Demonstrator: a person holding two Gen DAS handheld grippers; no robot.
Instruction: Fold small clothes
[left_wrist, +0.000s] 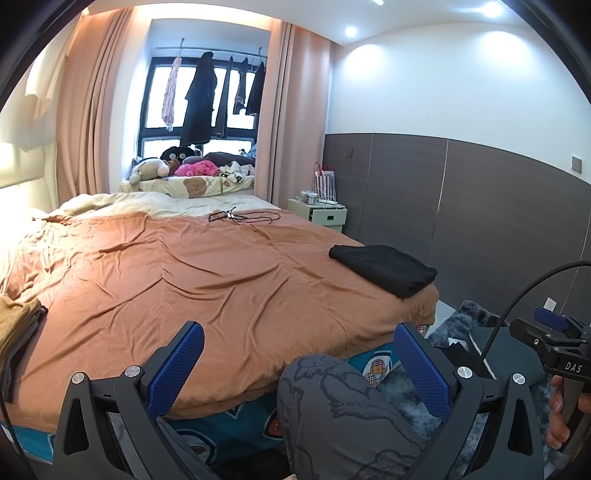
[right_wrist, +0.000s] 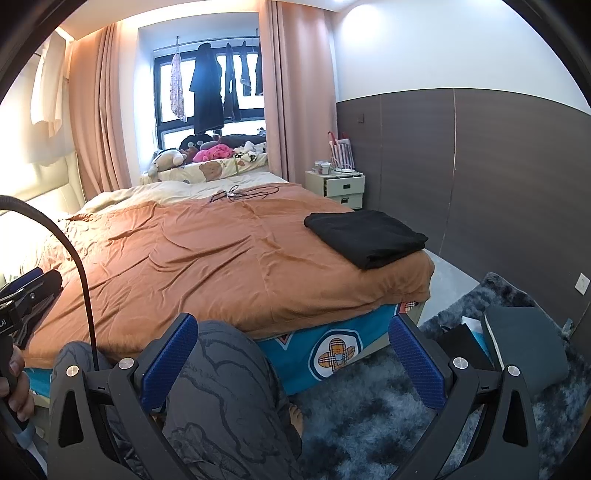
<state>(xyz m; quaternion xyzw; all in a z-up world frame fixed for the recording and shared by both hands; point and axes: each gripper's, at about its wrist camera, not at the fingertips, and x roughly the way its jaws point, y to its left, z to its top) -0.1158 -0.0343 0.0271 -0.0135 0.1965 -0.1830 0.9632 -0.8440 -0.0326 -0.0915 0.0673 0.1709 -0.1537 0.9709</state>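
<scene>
A folded black garment (left_wrist: 384, 268) (right_wrist: 365, 238) lies near the right corner of the bed's orange blanket (left_wrist: 207, 280) (right_wrist: 207, 254). A stack of tan and grey clothes (left_wrist: 16, 332) rests at the bed's left edge in the left wrist view. My left gripper (left_wrist: 299, 363) is open and holds nothing, low over the bed's near edge above the person's knee. My right gripper (right_wrist: 291, 362) is open too, with nothing between its blue pads (right_wrist: 415, 365), over the knee and rug. Each gripper shows at the side of the other view, right gripper (left_wrist: 554, 332) and left gripper (right_wrist: 26, 291).
The person's patterned grey trouser knee (left_wrist: 332, 398) (right_wrist: 221, 376) is close under both grippers. Cables (left_wrist: 236, 217) lie far on the bed. A nightstand (right_wrist: 341, 186) stands by the dark wall panel. A shaggy grey rug (right_wrist: 388, 413) with a dark cushion (right_wrist: 524, 343) covers the floor right of the bed.
</scene>
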